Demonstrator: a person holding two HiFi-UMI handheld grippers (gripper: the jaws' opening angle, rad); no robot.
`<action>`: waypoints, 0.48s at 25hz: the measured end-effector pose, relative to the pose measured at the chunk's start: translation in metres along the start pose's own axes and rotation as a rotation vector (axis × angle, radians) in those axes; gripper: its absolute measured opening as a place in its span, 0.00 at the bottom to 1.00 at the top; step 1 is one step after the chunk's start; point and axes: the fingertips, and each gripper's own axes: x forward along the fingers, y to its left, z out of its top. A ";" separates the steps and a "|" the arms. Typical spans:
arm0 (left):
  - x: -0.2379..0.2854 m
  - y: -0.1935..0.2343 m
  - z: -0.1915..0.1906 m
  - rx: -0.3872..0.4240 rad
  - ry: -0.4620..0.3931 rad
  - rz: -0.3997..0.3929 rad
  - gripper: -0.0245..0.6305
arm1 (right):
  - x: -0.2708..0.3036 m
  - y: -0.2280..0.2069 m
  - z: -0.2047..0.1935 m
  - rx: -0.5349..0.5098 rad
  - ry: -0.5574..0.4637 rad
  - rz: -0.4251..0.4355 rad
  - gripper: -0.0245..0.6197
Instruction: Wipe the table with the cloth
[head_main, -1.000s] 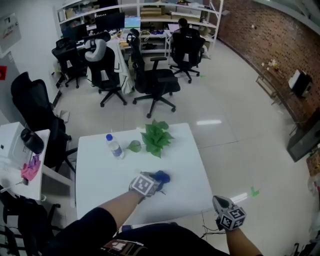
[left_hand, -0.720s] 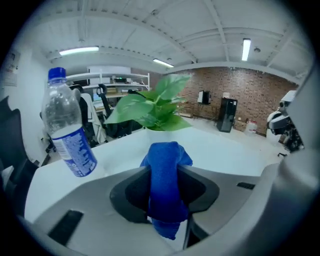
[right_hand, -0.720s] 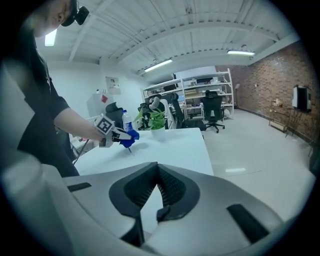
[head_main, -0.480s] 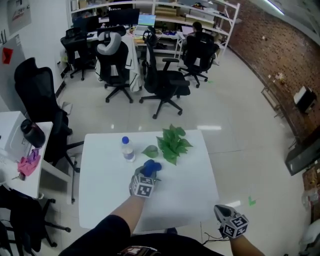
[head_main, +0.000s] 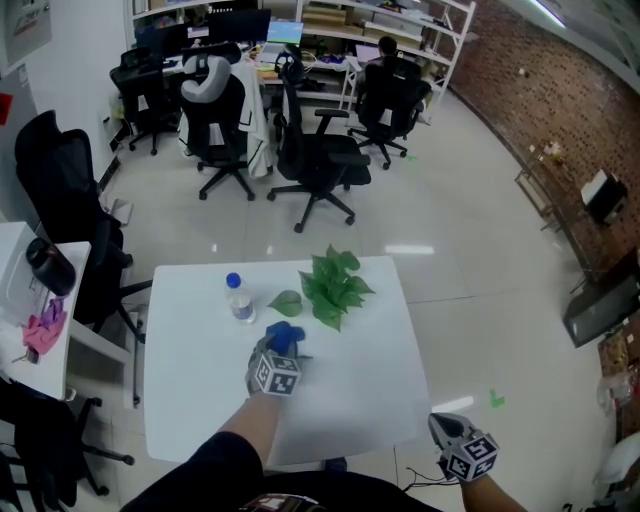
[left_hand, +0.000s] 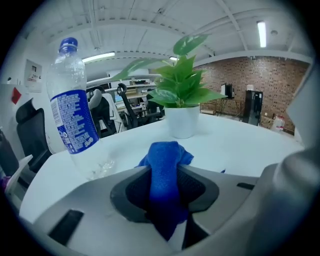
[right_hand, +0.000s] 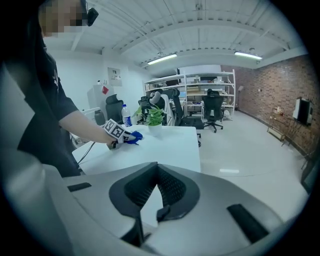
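On the white table (head_main: 370, 380) my left gripper (head_main: 277, 360) is shut on a blue cloth (head_main: 283, 335), just in front of the water bottle (head_main: 237, 297) and the potted green plant (head_main: 330, 285). In the left gripper view the cloth (left_hand: 166, 175) is bunched between the two dark pads and hangs forward onto the tabletop, with the bottle (left_hand: 70, 115) close at the left and the plant's white pot (left_hand: 182, 120) ahead. My right gripper (head_main: 452, 432) hangs off the table's near right corner; its jaws (right_hand: 158, 202) are shut with nothing between them.
Black office chairs (head_main: 315, 150) stand on the floor beyond the table. A second white desk (head_main: 15, 300) at the left carries a dark flask (head_main: 50, 266) and a pink rag (head_main: 42, 330). A brick wall (head_main: 560, 90) runs along the right.
My left gripper has slid the cloth away from me and to the left, closer to the bottle and plant. The right gripper has stayed beside the table's near right corner.
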 end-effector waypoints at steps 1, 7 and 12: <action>0.000 -0.001 -0.001 0.002 0.009 -0.003 0.23 | 0.001 0.001 0.000 -0.003 0.000 0.001 0.05; -0.002 -0.005 -0.005 0.009 0.041 -0.036 0.22 | 0.012 0.004 0.011 0.008 -0.029 0.000 0.05; -0.017 -0.018 -0.015 0.034 0.063 -0.071 0.22 | 0.021 0.002 0.024 0.004 -0.060 -0.006 0.05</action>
